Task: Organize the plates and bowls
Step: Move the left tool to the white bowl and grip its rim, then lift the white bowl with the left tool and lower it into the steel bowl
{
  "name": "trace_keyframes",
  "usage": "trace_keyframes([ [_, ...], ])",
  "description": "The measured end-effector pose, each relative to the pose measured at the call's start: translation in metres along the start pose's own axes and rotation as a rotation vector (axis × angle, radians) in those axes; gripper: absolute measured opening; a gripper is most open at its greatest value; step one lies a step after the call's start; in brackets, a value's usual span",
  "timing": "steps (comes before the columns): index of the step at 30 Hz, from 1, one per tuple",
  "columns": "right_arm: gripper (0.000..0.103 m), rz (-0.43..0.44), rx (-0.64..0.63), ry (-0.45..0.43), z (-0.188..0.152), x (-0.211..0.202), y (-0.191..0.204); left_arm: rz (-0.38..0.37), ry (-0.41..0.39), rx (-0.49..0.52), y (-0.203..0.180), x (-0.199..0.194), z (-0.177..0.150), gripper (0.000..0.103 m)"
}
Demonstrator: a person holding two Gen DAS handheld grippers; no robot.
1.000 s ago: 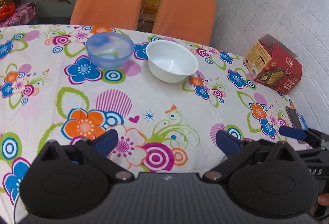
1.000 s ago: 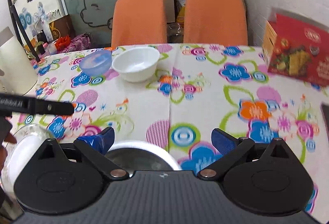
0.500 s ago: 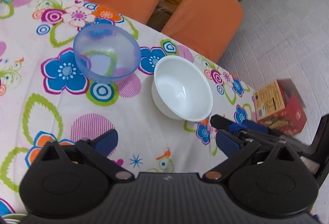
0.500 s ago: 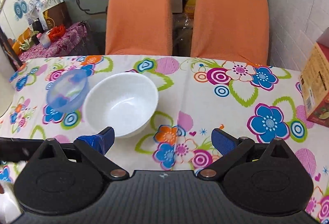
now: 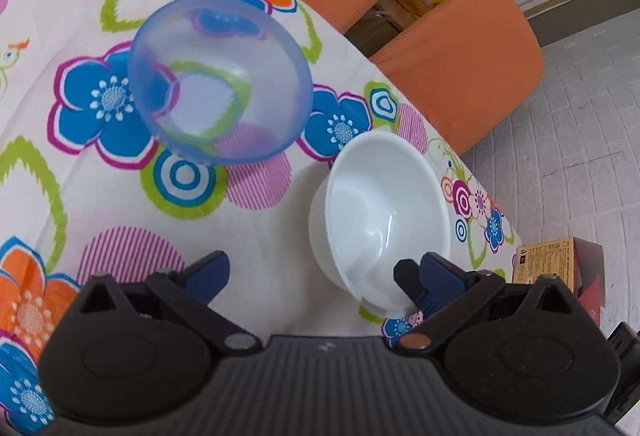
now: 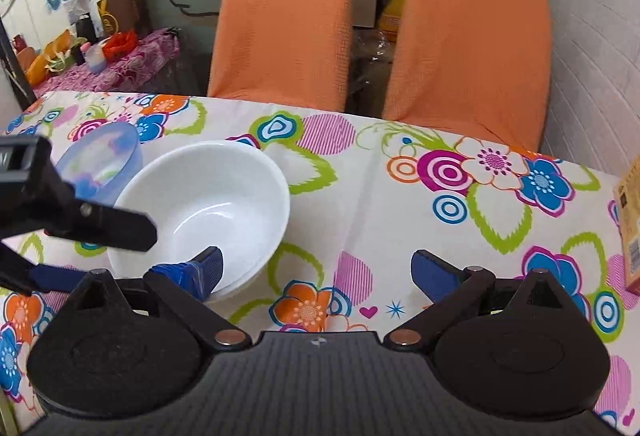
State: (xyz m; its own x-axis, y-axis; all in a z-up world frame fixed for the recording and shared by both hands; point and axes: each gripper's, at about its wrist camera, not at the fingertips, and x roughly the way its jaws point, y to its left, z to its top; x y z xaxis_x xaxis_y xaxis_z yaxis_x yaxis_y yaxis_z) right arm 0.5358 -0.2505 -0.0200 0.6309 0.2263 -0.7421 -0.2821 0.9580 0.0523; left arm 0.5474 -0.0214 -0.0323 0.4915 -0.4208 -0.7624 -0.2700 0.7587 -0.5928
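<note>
Covering table: flower-print plastic tablecloth (image 6: 360, 196), white ground, bright blue/pink/orange blooms, over whole tabletop
Chairs: two orange fabric-covered chairs (image 6: 280, 24), pushed up to far edge of table, side by side
White bowl: round glossy white ceramic bowl (image 5: 384, 212), upright, empty, on tablecloth toward far edge; in right wrist view sits at left (image 6: 208, 204)
Blue bowl: translucent blue plastic bowl (image 5: 216, 80), upright, empty, just beside white bowl on its left, closer to far edge; whether the rims touch, cannot tell
Box: orange-red cardboard snack box (image 5: 556, 264), near right edge of table, apart from bowls
Left gripper: black two-finger gripper with blue pads (image 5: 316, 272), spread wide, nothing between fingers, held over table; right-side pad at near rim of white bowl, contact unclear
Right gripper: same black build, blue pads (image 6: 320, 268), spread wide, holds nothing; left-side pad at near right rim of white bowl, other pad over bare tablecloth
Overlap: tips of both grippers meet near white bowl's near rim; left gripper's finger crosses left part of right wrist view
</note>
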Motion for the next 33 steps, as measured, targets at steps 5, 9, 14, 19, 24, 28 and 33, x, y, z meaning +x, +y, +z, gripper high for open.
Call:
trace_keyframes([
  [5,0.088,0.017,-0.048,0.012,0.006,0.012,0.009,0.022,0.011,0.029,-0.010,0.008,-0.001,0.100],
  [9,0.088,0.057,-0.124,0.012,-0.001,0.011,0.017,0.034,0.014,0.085,-0.015,0.009,0.005,0.100],
  [14,0.088,0.105,-0.099,0.015,0.002,0.016,0.018,0.008,0.065,0.121,-0.025,0.023,0.007,0.090],
  [19,0.088,0.154,-0.084,0.034,0.000,0.019,0.022,-0.022,0.118,0.208,-0.035,0.035,0.013,0.039],
  [24,0.088,0.159,-0.053,0.044,-0.002,0.019,0.018,-0.038,0.139,0.255,-0.039,0.039,0.017,0.034],
  [28,0.088,0.159,0.010,0.074,-0.001,0.016,0.016,-0.048,0.159,0.243,-0.039,0.041,0.017,0.034],
  [33,0.087,0.259,0.150,0.146,-0.003,0.006,0.013,-0.064,0.183,0.212,-0.035,0.039,0.014,0.034],
])
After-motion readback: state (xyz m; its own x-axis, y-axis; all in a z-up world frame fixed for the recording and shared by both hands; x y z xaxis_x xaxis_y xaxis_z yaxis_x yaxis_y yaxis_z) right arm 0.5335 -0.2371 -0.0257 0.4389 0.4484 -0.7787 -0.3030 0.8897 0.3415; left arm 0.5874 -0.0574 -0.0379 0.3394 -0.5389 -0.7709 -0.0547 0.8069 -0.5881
